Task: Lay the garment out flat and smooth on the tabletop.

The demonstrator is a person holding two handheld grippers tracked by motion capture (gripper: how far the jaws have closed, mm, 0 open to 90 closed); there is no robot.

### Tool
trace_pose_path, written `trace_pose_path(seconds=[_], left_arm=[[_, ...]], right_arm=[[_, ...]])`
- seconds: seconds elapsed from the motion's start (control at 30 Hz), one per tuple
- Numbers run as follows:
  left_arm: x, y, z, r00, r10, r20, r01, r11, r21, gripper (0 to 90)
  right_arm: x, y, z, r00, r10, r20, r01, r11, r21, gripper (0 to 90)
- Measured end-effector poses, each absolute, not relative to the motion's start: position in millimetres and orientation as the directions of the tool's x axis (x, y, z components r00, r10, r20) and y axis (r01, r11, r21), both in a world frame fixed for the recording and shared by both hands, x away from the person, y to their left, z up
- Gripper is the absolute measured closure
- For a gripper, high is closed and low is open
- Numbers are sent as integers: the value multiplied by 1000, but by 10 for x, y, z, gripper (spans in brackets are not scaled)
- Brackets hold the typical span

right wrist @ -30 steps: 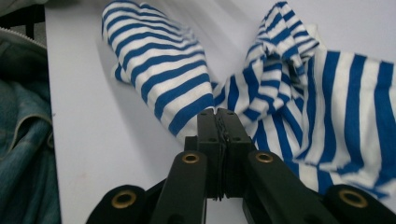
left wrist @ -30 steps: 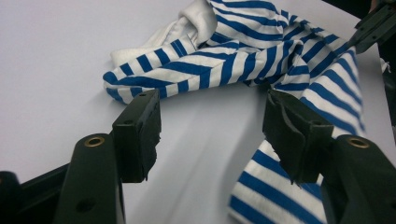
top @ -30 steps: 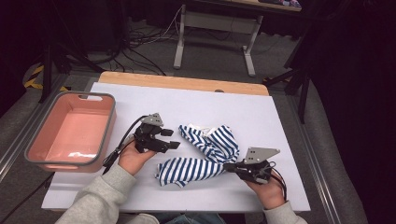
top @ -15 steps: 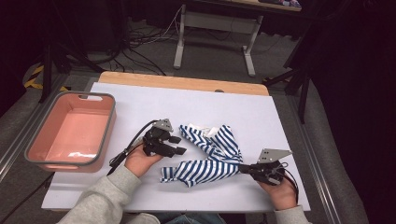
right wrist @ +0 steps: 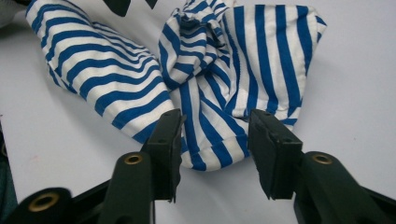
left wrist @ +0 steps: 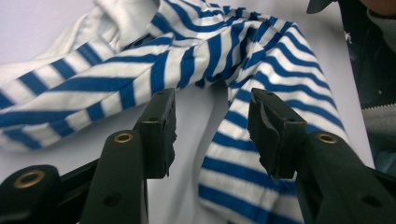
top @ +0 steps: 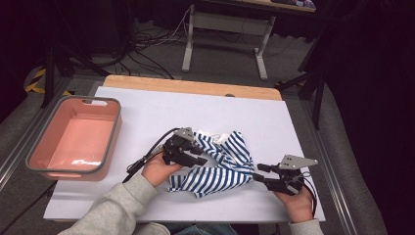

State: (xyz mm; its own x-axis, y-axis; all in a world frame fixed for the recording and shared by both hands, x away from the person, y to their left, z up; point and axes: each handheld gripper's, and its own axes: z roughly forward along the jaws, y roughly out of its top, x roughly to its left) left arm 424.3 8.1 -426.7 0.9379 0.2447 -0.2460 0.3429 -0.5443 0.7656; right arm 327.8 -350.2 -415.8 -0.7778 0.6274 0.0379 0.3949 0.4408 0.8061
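High view: striped cloth [top: 215, 164] is bunched at 6 o'clock on the table [top: 147, 105], pink tub [top: 73, 142] at 9. Left gripper [top: 203, 155] has just been closing, right gripper [top: 258, 175] opening; both are part open, nothing pinched. Cloth could get dragged if only 1 layer is caught.

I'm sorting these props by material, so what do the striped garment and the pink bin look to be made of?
The striped garment looks like soft knit cotton jersey, matte: it crumples into loose folds, and a fine weave shows in the left gripper view. The pink bin looks like moulded plastic with a faint sheen, smooth walls, and a grey rim that may be rubbery; the exact material stays uncertain.
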Motion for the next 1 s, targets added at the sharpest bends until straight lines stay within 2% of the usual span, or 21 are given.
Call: trace_pose_path(seconds=[0.17,1.0], left_arm=[[4221,-72,-4240,946,215,-244,323,-556,766,537],[4295,-421,-4161,964,175,-199,263,-547,795,490]], right_arm=[[3269,-3499,-4168,-774,632,38,397,438,806,534],[3311,-3500,-4171,-777,627,60,407,427,807,511]])
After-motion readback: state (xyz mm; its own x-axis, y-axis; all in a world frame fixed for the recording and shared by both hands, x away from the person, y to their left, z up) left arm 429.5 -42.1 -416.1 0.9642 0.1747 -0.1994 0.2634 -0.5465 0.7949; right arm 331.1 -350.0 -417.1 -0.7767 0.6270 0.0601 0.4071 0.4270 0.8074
